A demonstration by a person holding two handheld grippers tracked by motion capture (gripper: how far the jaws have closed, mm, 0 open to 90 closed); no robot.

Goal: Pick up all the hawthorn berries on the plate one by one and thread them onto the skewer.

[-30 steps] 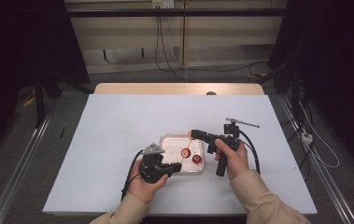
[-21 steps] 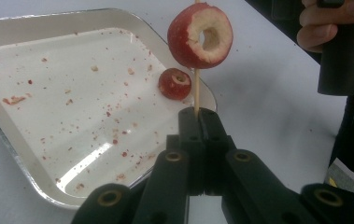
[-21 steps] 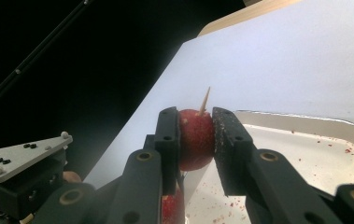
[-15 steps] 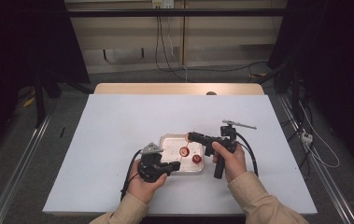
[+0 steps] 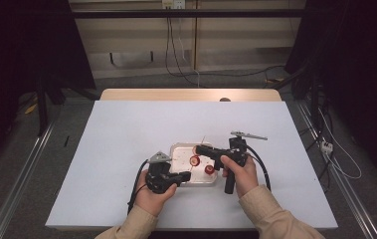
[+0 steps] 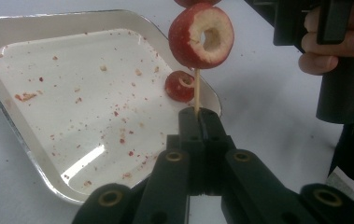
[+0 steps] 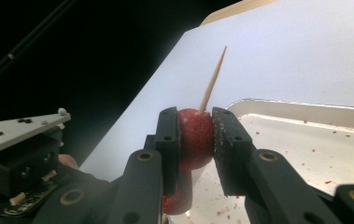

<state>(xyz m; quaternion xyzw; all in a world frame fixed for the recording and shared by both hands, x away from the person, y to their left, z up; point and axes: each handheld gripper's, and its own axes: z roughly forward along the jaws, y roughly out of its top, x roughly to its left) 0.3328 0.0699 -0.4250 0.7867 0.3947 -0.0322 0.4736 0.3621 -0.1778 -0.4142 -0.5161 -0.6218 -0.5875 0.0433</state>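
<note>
At the left of the high view, my left claw (image 5: 185, 175) sits at the near edge of the metal tray (image 5: 178, 149), and its own view shows its jaws pressed fully together on the blunt end of a thin wooden skewer (image 6: 196, 91). From that pinch the stick runs straight away along the claw's line, so its long axis points out over the tray rim with the sharp tip at the far end.

Moving right, a red fruit ring (image 6: 201, 35) with a cored middle is already on the stick, some way up from the left jaws and apart from them, and the edge of another piece shows just beyond it. One loose piece (image 6: 180, 86) lies on the tray floor near the rim, among crumbs.

Further right, my right claw (image 5: 199, 149) reaches in from the right side over the tray. Its jaws are only partly closed, clamped on either side of a red fruit piece (image 7: 195, 132) that the skewer passes through, the tip poking out above it.

So I judge the coming move turns on that axis: the right claw must slide its piece down the stick toward the left claw, keeping parallel to the skewer, while the left holds it steady. Any sideways push could bend or snap the stick.
</note>
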